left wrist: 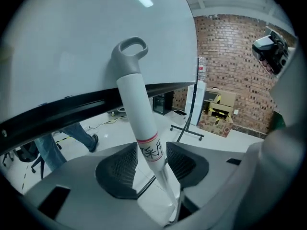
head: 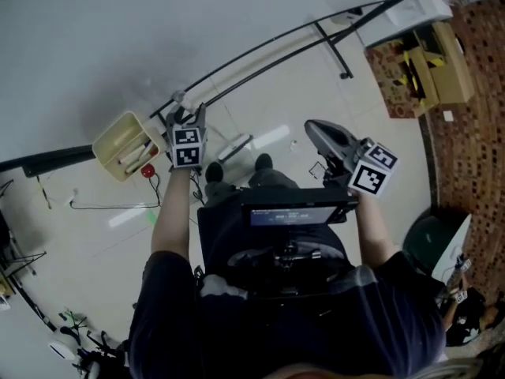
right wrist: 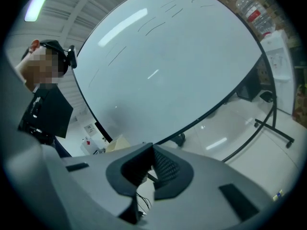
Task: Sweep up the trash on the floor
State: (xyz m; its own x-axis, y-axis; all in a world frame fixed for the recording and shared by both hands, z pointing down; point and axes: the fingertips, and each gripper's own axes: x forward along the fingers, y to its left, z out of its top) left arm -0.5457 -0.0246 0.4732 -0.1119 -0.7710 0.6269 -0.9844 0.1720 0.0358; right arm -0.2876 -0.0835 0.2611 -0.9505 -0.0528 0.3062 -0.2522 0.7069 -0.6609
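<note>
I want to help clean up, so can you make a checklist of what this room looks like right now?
Surface: pale shiny floor; any trash is too small to make out.
Job's things: white handle with a grey loop on top, tilted; beige tub near the whiteboard.
Clutter: cardboard boxes; dark green bin.
Grippers: left gripper has its jaws apart with the handle between them, not squeezed; right gripper has its jaws shut and empty.
Cables: black cable lying on the floor.
Surroundings: big whiteboard; brick wall; another person's legs.
</note>
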